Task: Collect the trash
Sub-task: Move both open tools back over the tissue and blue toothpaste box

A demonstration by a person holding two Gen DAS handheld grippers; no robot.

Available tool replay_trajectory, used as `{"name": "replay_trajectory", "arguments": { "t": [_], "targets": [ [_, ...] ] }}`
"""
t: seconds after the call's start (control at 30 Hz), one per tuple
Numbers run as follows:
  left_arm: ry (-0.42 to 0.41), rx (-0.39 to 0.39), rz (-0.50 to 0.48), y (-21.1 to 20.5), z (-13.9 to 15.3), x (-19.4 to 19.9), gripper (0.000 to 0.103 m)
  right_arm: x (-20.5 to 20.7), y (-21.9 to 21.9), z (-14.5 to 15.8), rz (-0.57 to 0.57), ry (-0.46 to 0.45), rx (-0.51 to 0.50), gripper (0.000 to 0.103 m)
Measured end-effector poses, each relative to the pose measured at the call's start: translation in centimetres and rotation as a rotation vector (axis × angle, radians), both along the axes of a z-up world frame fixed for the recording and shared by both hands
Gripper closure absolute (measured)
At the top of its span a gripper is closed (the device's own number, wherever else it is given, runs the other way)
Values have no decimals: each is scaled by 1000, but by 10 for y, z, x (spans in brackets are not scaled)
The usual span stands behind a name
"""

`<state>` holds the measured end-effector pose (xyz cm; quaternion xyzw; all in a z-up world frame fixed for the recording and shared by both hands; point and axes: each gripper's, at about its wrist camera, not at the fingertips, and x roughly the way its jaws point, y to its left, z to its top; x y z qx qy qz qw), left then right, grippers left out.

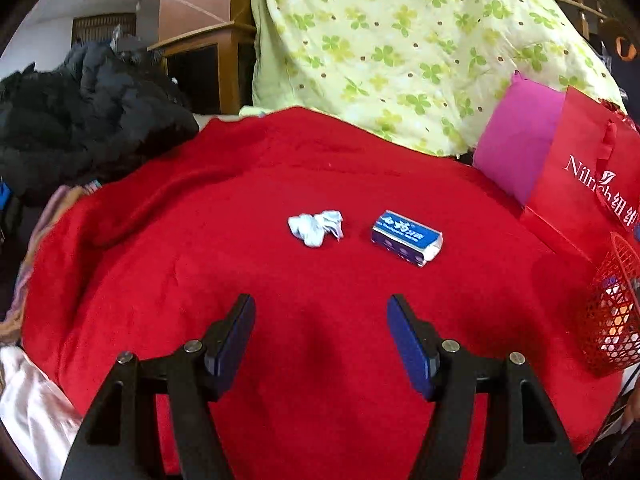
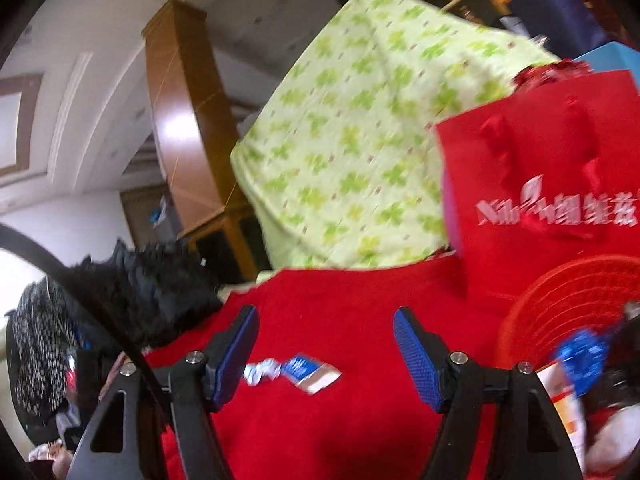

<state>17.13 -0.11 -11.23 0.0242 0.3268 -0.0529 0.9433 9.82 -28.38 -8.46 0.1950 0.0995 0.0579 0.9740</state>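
A crumpled pale tissue (image 1: 316, 227) and a blue packet (image 1: 407, 237) lie side by side on the red blanket (image 1: 280, 184). My left gripper (image 1: 321, 307) hovers over the blanket short of both, open, nothing between its fingers. A red mesh basket (image 1: 612, 312) with trash inside stands at the right edge. In the blurred right wrist view, my right gripper (image 2: 325, 318) is open and empty. The tissue (image 2: 262, 371) and blue packet (image 2: 312, 372) show low between its fingers, farther off. The red basket (image 2: 572, 304) sits just to its right, with blue and white wrappers in it.
A red paper bag (image 1: 580, 184) and a pink cushion (image 1: 516, 144) stand at the blanket's right. A green clover-print quilt (image 1: 400, 48) is piled behind, black jackets (image 1: 88, 112) at the left. Wooden furniture (image 1: 208, 40) rises at the back.
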Motion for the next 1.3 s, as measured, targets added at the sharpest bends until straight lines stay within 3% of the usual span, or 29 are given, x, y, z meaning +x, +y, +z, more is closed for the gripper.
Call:
{"name": "replay_trajectory", "arguments": {
  "t": [0.3,0.67,1.03,1.3],
  "targets": [
    [-37,59,-15,-1,0,7,34,34,40,-18,67,83,-32,30],
    [-24,103,0,5,-11,27,34,67,51,-31,94,170,-33,27],
    [33,126,24,16,-31,53,33,120,57,-47,110,262,-78,27],
    [111,110,36,32,-54,92,33,174,65,-79,212,336,-114,27]
  ]
}}
